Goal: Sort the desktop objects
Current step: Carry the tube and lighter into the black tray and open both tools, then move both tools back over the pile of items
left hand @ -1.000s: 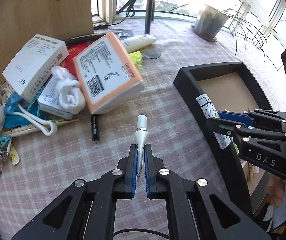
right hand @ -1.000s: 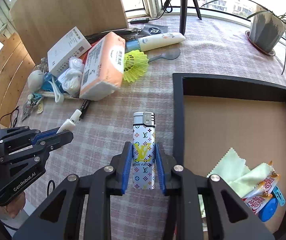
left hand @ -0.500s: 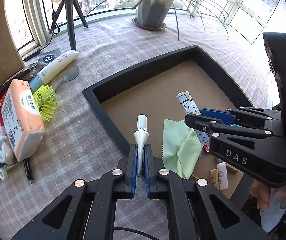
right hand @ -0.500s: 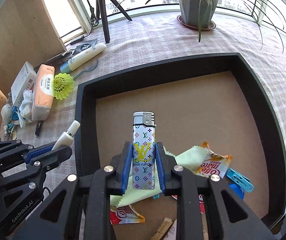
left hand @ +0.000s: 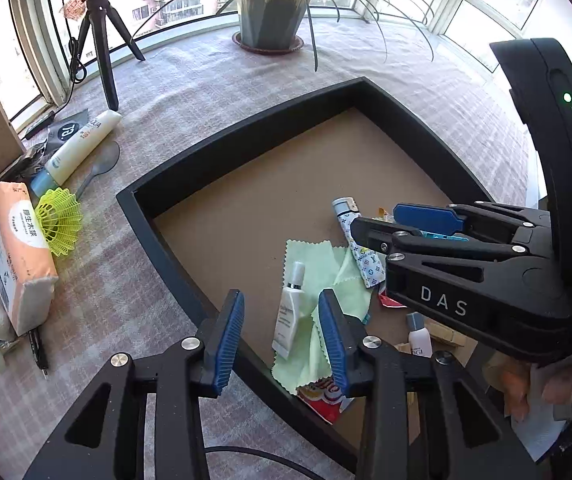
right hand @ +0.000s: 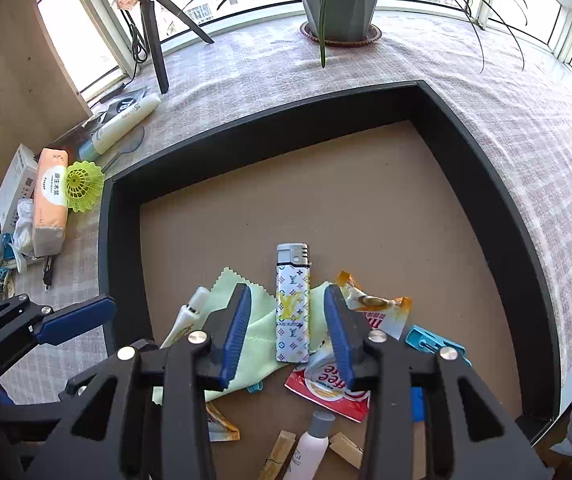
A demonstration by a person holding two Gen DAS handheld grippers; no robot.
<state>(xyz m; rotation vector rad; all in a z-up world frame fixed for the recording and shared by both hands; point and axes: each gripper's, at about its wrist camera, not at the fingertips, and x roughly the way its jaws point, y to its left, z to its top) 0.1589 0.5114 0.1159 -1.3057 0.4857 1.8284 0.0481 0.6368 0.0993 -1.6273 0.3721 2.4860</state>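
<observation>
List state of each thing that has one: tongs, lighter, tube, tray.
Left tongs: open, just been opening, pads clear of the tube.
Right tongs: open, just been opening, pads clear of the lighter.
Lighter: flat on the green cloth in the tray.
Small white tube: on the cloth.
Tray: partly filled.

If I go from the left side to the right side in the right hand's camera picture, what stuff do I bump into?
White box → tissue pack → yellow shuttlecock → small white tube → lighter → coffee sachet → blue clip.
</observation>
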